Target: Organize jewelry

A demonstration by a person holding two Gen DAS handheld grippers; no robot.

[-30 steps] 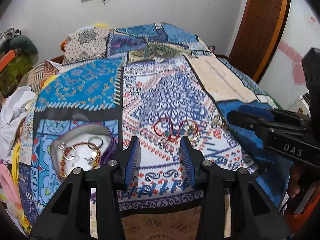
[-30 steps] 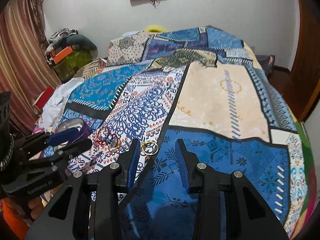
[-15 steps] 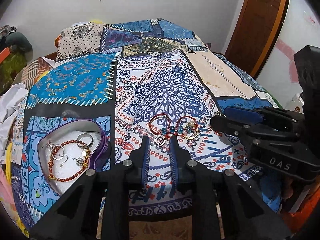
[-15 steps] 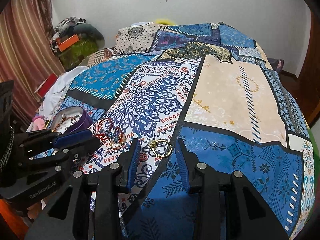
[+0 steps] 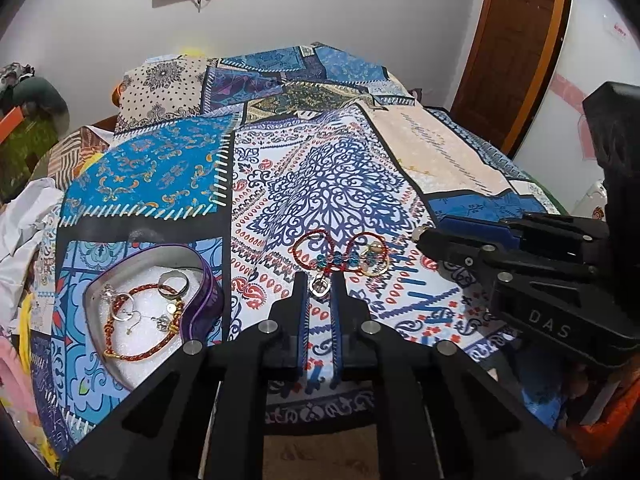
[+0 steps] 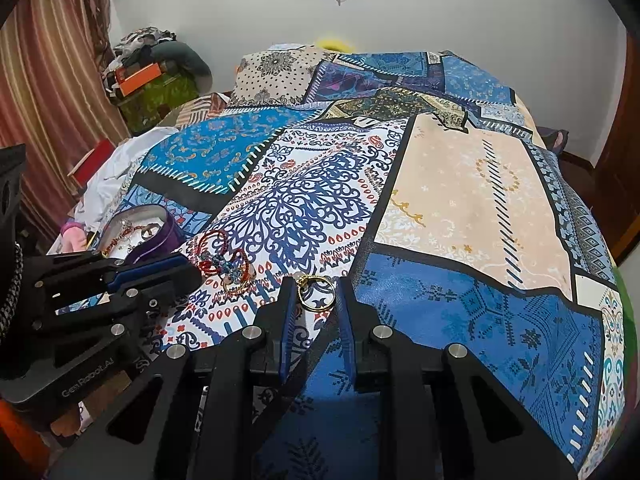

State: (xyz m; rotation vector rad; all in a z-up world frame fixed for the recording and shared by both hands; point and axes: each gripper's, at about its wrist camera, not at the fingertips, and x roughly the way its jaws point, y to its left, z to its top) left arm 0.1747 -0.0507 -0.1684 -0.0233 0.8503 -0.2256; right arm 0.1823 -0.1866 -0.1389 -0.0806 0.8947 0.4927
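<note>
My left gripper [image 5: 319, 280] is shut on a small silver ring [image 5: 319, 286] lying on the bedspread, just in front of a tangle of red wire hoops with blue beads [image 5: 340, 254]. The jaws of my right gripper [image 6: 315, 286] are closing; a gold hoop [image 6: 318, 294] lies between them and the pads meet its sides. In each view the other gripper shows from the side, the right gripper [image 5: 424, 238] and the left gripper [image 6: 188, 270]. A purple tin [image 5: 200, 264] to the left holds a red bracelet [image 5: 136, 336] and silver rings.
The patchwork bedspread [image 5: 328, 184] covers the whole bed, whose front edge runs just under both grippers. White cloth [image 5: 28, 216] and piled clothes [image 6: 156, 72] lie to the left. A wooden door [image 5: 516, 40] stands at the right.
The left jaws have closed from wide apart onto the small silver ring. The right jaws have narrowed around the gold hoop, and that gripper has edged closer to it.
</note>
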